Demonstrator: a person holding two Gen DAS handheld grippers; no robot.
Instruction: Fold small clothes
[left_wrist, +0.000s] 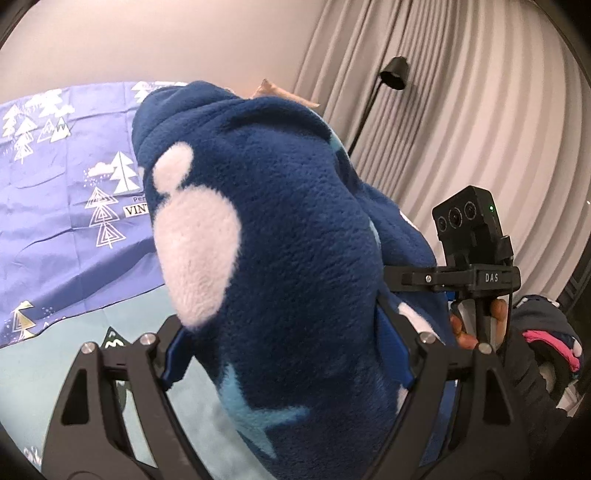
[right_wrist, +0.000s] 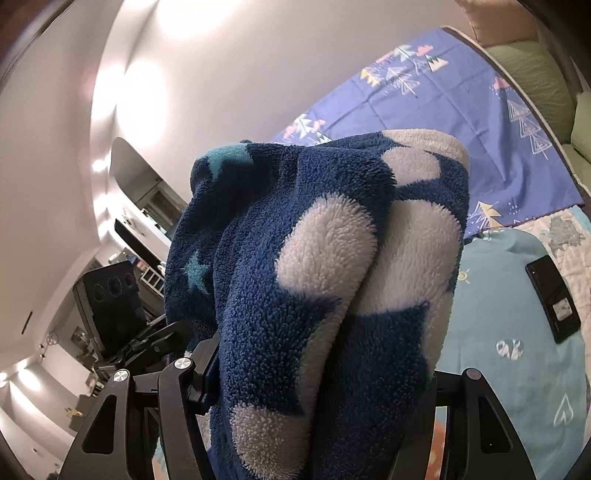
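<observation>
The left tongs (left_wrist: 291, 354) are clenched on a thick bunch of the navy fleece garment (left_wrist: 280, 229), its white blobs and pale blue star swelling up in front of the lens. To the right, the right tongs (right_wrist: 325, 373) grasp another bunch of the same fleece garment (right_wrist: 321, 258), which spills forward over the fingers. The garment hangs in the air between the two, above the bed (left_wrist: 55, 369), not lying on it.

Judging by this, the step in hand is the lift: the piece is raised by two edges so it can be spread or doubled over. The next move calls for carrying both grips down together toward the purple tree-print sheet (left_wrist: 66, 206) and keeping the cloth taut enough that it lands flat rather than in a heap.

Around it, a black floor lamp (left_wrist: 393, 74) stands by the grey curtain (left_wrist: 480, 110), and a dark pile with pink trim (left_wrist: 550, 339) sits at the far right. In the right view a black phone (right_wrist: 554, 299) lies on the pale blue bedcover (right_wrist: 498, 295); it could end up under the fleece if the garment is laid there.
</observation>
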